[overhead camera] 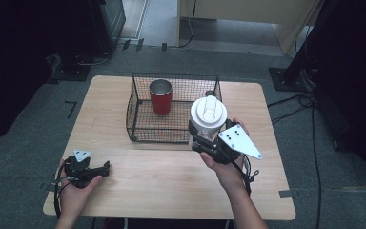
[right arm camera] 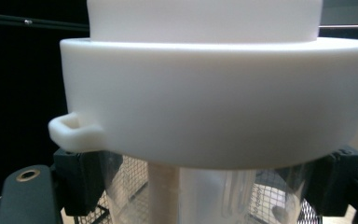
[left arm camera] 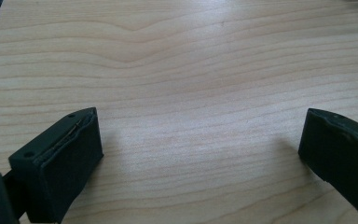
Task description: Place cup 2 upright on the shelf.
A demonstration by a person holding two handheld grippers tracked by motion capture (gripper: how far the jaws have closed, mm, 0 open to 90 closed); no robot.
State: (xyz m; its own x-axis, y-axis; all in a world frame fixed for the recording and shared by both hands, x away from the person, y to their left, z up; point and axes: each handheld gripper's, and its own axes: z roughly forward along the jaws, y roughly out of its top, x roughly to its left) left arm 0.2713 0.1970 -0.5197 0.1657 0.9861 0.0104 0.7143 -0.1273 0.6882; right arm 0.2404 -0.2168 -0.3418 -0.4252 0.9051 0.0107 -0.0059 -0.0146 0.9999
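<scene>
We see our right tongs clamped on a clear bottle with a white lid, held upright at the wire basket's front right corner. Our left tongs gape empty, well left of the basket. A red tumbler stands inside it.

Upright white-lidded clear tumbler, held aloft

baskets: 1 wire basket | cups: 1 red cup, 1 white-lidded tumbler | tables: 1 wooden table
</scene>
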